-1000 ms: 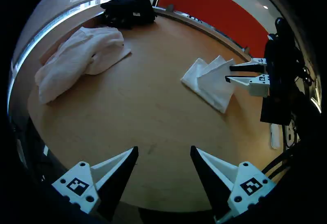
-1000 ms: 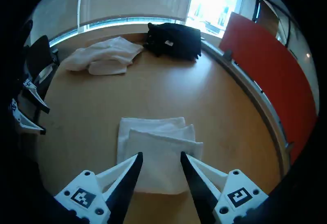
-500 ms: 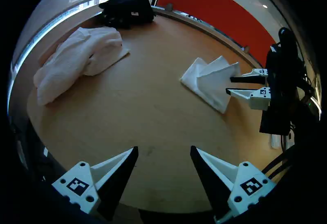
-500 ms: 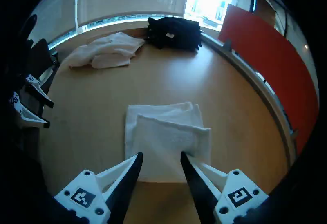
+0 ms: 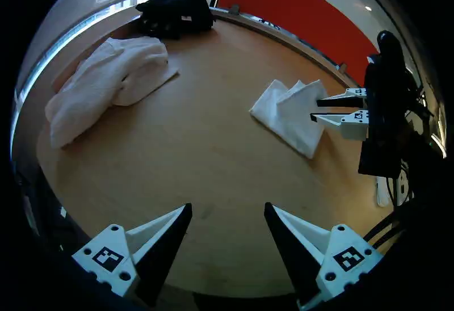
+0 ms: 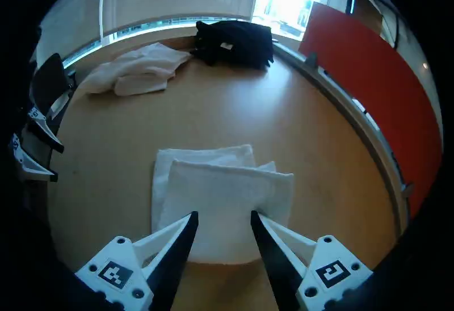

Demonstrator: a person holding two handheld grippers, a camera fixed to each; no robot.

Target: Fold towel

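While left claw [image 5: 227, 205] hangs released over table [image 5: 215, 141], right claw [image 6: 224, 213] gapes over folded towel [image 6: 227, 189].

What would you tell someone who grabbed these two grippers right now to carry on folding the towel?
Left gripper: open, empty, over bare table.
Right gripper: open, fingers at the near edge of the folded towel, gripping nothing.
Done: that towel lies folded in layers, slightly uneven.
To do: perhaps square it up; a crumpled white pile waits at the far side beside a black bag.
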